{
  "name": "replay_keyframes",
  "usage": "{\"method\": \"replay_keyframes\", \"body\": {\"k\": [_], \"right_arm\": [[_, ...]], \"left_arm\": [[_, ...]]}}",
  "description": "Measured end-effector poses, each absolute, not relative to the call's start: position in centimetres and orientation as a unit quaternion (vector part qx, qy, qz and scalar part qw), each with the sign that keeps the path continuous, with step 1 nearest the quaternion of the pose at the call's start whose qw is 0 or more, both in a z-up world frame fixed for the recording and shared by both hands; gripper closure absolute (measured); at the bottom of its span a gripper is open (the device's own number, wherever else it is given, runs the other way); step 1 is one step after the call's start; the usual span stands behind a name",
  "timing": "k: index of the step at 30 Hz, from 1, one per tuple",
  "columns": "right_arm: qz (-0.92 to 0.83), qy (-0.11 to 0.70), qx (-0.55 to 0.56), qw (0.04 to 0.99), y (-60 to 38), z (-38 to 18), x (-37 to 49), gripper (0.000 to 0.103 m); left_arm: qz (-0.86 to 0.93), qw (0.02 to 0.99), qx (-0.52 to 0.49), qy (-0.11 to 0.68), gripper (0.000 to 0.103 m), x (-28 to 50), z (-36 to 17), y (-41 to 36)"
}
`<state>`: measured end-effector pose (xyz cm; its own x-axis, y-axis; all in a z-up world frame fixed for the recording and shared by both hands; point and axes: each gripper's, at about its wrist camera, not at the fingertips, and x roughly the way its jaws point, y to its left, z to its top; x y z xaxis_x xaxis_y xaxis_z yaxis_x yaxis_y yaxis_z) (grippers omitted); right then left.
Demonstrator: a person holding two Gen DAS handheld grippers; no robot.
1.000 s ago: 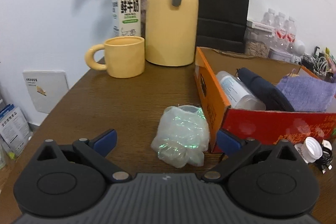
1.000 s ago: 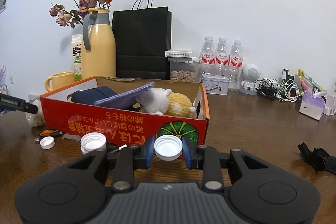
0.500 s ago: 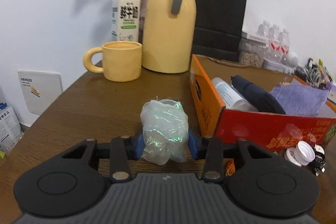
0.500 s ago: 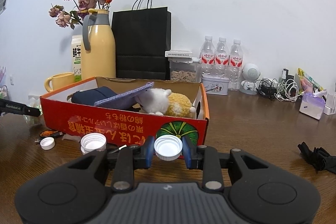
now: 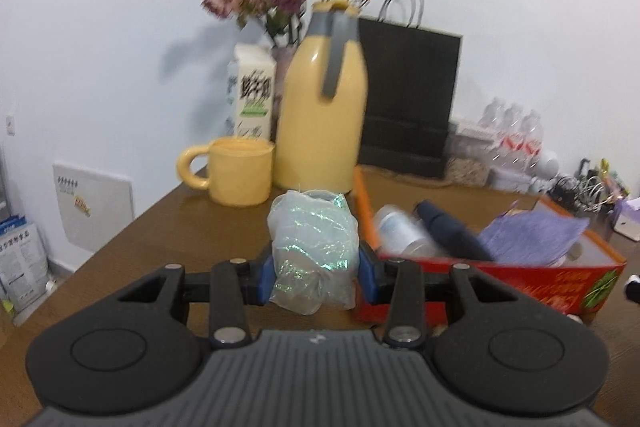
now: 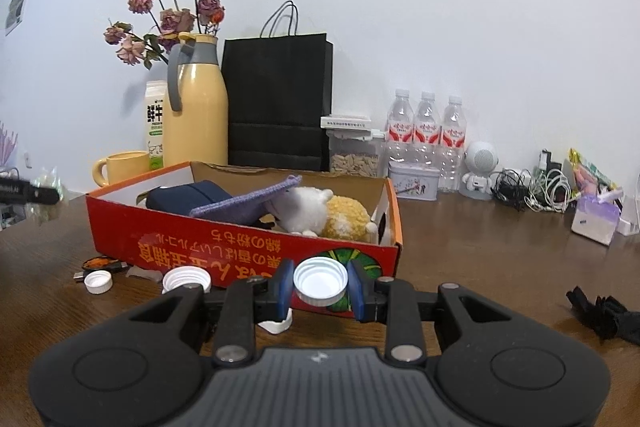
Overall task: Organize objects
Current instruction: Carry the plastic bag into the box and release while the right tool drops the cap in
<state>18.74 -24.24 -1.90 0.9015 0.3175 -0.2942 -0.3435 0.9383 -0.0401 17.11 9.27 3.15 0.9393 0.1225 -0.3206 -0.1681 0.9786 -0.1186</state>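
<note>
Between the blue pads of the left gripper (image 5: 316, 269): crumpled iridescent plastic bag (image 5: 313, 247), pinched and lifted off the wooden table (image 5: 160, 227); one second earlier lying on the table between wide-spread jaws, which have since closed on it. Just right of the bag: near-left corner of the red cardboard box (image 5: 520, 283), close beside the right pad; open tabletop to the left. Farther back: yellow mug (image 5: 236, 171) and yellow jug (image 5: 320, 115).

Between the pads of the right gripper (image 6: 320, 287): white bottle cap (image 6: 320, 281), clamped, open side toward the camera, unchanged from the earlier frames, just before the box's near wall (image 6: 224, 247).

Right wrist view only: two loose caps (image 6: 98, 281) (image 6: 186, 279) at the box's near left; plush toy (image 6: 320, 211) inside. Left wrist view only: clear bottle (image 5: 400, 231) inside the box.
</note>
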Motion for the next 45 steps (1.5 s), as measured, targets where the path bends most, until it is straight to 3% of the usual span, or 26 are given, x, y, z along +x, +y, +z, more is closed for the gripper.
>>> {"method": "replay_keyframes", "body": {"k": [10, 19, 39, 40, 42, 43, 44, 45], "right_arm": [[0.195, 0.103, -0.058, 0.974, -22.9, 1.9, 20.3, 0.076], [0.197, 0.095, -0.044, 0.975, -22.0, 3.8, 25.1, 0.076], [0.182, 0.13, -0.009, 0.975, -22.9, 1.2, 29.7, 0.076], [0.181, 0.132, -0.01, 0.975, -22.8, 1.1, 29.7, 0.075], [0.179, 0.14, -0.01, 0.974, -22.8, 0.8, 30.0, 0.074], [0.179, 0.143, -0.01, 0.973, -22.8, 0.7, 30.0, 0.068], [0.179, 0.146, -0.008, 0.973, -22.8, 0.6, 30.1, 0.061], [0.18, 0.145, -0.004, 0.973, -22.9, 0.5, 30.1, 0.043]], "left_arm": [[0.019, 0.99, -0.066, 0.125, 0.062, 19.7, 7.0, 3.4], [0.017, 0.987, -0.069, 0.141, 0.062, 24.3, 7.3, -0.1], [0.029, 0.98, -0.071, 0.185, 0.059, 30.0, 4.6, -2.9], [0.029, 0.98, -0.068, 0.184, 0.054, 30.0, 4.5, -3.0], [0.034, 0.98, -0.062, 0.184, 0.027, 30.0, 4.4, -3.0], [0.04, 0.981, -0.058, 0.181, 0.008, 29.9, 4.4, -3.1], [0.045, 0.982, -0.053, 0.174, 0.0, 29.7, 4.3, -3.1], [0.047, 0.984, -0.051, 0.166, 0.0, 29.4, 4.4, -3.1]]}}
